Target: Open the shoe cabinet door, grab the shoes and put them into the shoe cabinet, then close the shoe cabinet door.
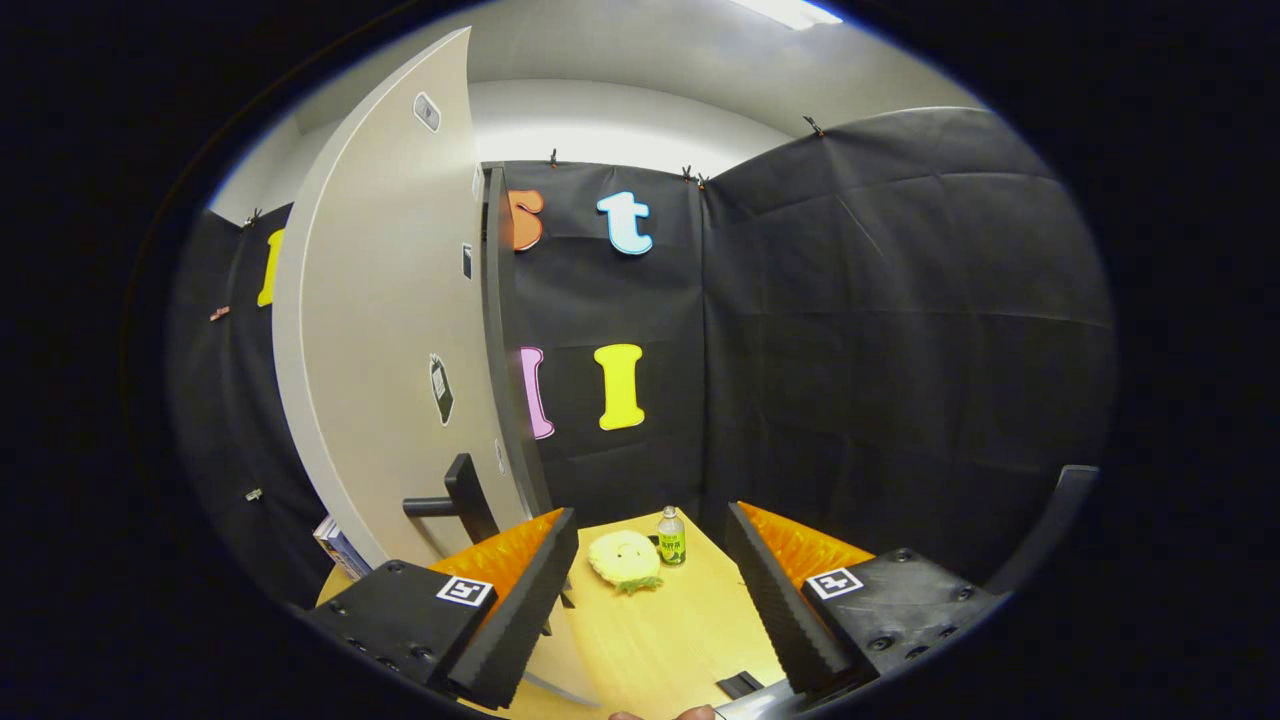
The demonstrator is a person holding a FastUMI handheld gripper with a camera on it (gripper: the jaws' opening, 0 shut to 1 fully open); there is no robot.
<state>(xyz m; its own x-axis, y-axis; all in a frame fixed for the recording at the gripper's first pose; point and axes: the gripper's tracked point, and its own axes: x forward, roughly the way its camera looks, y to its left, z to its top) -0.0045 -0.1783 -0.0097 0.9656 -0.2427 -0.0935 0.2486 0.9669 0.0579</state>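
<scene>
- Above a pale wooden table [660,640], the gripper [650,610] hangs with fingers spread wide, gripping nothing.
- Beyond the fingers lies a fluffy yellow slipper [624,560], a small green-labelled bottle [671,537] just beside it.
- Left of the fingers, the tall grey cabinet door [385,330] stands edge-on, its dark handle [455,503] near the left finger; bare tabletop lies between the fingers.

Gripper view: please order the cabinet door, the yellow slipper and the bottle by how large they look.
1. Cabinet door, much the largest, but it is also nearest the camera.
2. Slipper.
3. Bottle, slimmer, standing beside the slipper.
The gripper is open, fingers empty.
</scene>
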